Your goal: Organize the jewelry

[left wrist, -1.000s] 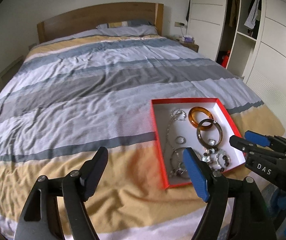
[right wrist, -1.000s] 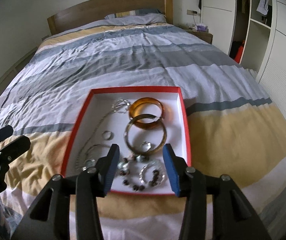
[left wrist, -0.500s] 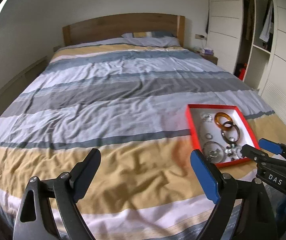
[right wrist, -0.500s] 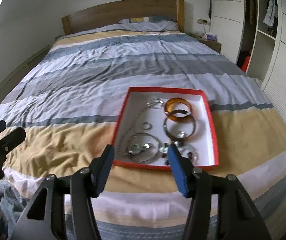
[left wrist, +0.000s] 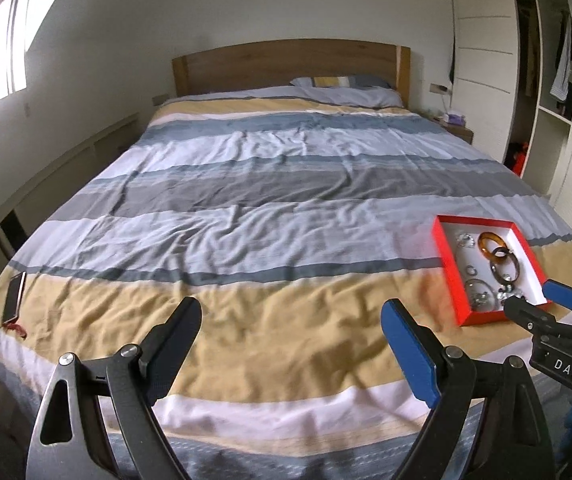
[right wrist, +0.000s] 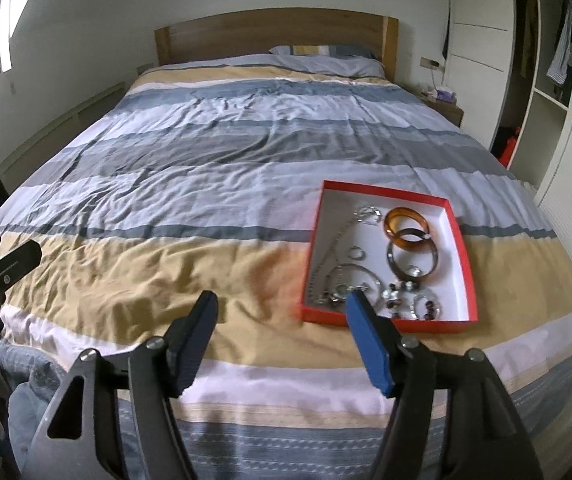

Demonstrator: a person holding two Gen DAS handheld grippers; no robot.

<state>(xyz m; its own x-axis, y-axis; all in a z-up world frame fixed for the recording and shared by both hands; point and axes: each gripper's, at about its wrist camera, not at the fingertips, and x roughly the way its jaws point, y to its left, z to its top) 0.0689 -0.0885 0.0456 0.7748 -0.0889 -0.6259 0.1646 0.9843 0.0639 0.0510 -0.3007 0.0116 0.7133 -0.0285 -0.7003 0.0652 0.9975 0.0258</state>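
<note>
A red box (right wrist: 312,256) with a white inside lies on the striped bedspread (right wrist: 221,184) near the foot of the bed, at the right. In it are an amber bangle (right wrist: 389,224), a brown bangle (right wrist: 391,258), a silver chain (right wrist: 334,248), small rings and beaded bracelets (right wrist: 426,306). My right gripper (right wrist: 282,300) hovers short of the box and left of it, its jaws opening with nothing between them. My left gripper (left wrist: 290,312) is open and empty over the yellow stripe. In the left wrist view the box (left wrist: 446,264) is far right, behind the right gripper (left wrist: 534,298).
A phone (left wrist: 13,294) with a red strap lies at the bed's near left corner. A wooden headboard (left wrist: 286,64) and pillow stand at the far end. A nightstand (right wrist: 444,110) and white wardrobe shelves (right wrist: 546,112) line the right side.
Both grippers have drawn back from the box, which now looks smaller and further right in both views. The right jaws have spread wider, and the left jaws slightly.
</note>
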